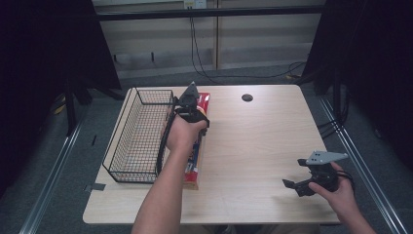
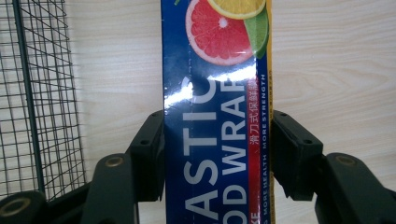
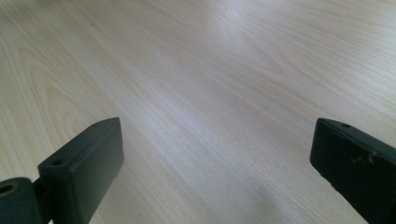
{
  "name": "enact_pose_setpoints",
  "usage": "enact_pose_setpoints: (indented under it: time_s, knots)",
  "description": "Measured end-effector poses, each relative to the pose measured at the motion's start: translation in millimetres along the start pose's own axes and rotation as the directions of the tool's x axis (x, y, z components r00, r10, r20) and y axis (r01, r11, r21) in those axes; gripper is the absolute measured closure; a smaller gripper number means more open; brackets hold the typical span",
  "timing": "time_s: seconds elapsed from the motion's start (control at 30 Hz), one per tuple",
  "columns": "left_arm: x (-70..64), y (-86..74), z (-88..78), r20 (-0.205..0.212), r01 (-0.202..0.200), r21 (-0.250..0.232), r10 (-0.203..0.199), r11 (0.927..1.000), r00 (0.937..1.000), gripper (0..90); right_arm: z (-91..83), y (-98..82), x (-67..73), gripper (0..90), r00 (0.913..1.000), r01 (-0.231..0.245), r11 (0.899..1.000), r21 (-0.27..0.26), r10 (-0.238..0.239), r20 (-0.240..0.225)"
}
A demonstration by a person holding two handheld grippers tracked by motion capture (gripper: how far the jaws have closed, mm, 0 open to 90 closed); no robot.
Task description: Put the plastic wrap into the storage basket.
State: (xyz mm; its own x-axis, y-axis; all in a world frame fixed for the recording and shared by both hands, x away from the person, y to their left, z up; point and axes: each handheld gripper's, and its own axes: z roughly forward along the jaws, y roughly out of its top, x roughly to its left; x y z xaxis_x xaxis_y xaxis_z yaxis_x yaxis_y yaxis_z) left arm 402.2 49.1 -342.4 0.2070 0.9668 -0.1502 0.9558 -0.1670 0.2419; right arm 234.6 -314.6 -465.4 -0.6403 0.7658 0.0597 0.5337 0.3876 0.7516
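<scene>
Left gripper clamped across plastic wrap box, forearm stretched forward, wire basket seemingly just beside; right gripper spread wide, low over table

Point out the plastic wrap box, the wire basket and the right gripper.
plastic wrap box (image 2: 215, 140), left gripper view, blue printed face.
wire basket (image 1: 139, 131), high view, mesh floor.
right gripper (image 1: 292, 185), high view, between its fingertips.
</scene>
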Motion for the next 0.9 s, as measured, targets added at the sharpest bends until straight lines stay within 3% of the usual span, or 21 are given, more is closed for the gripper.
enact_pose_setpoints:
  time_s: [0.33,0.9]
  knots:
    - [3.8,1.0,-6.0,0.005,-0.010,0.007,0.010,0.9999,0.9999,44.3,0.0,-0.1,0.0,2.6,1.0000,0.001,1.000,-0.002,-0.001,0.000]
    - [17.7,0.8,-15.0,0.000,0.024,0.004,-0.024,0.9997,0.9997,44.3,0.1,0.1,0.5,2.6,1.0000,0.002,1.000,0.004,-0.002,0.003]
